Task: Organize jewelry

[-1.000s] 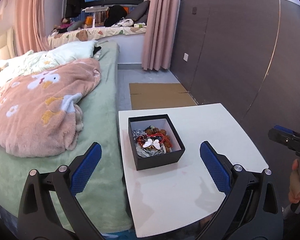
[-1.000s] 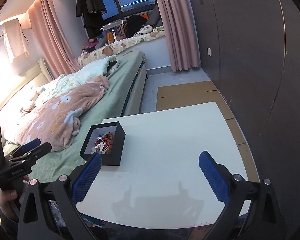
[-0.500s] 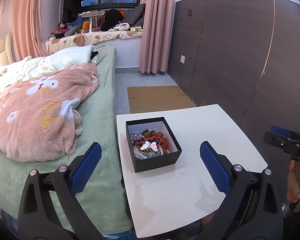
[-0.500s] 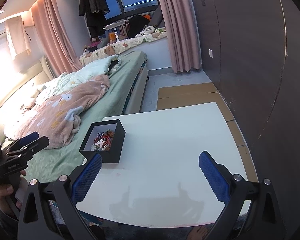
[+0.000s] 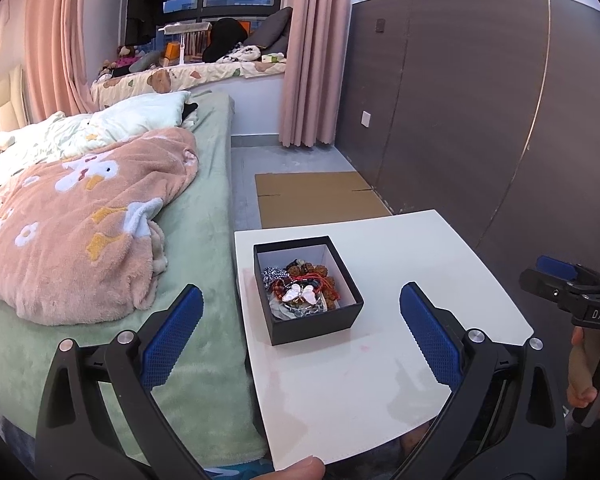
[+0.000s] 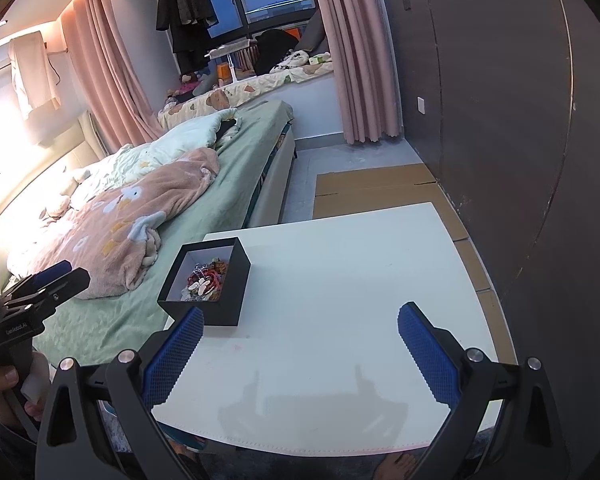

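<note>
My left gripper (image 5: 300, 316) and right gripper (image 6: 298, 338) both hover with blue-padded fingers spread wide, holding nothing. The open black square box (image 5: 306, 289) of tangled jewelry (image 5: 300, 290) sits near the white table's (image 5: 400, 264) left edge, beside the bed.

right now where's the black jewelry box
The black jewelry box sits on the white table, toward its left edge beside the bed, ahead of the open left gripper.

Beside the left edge of the white desk (image 5: 380, 380), a green bed (image 5: 204, 224) with a rumpled pink blanket (image 5: 72, 232) and pale pillow (image 5: 140, 114). Beyond the far edge, flattened cardboard (image 5: 320, 198) on the floor; farther back, pink curtains (image 5: 308, 52).
</note>
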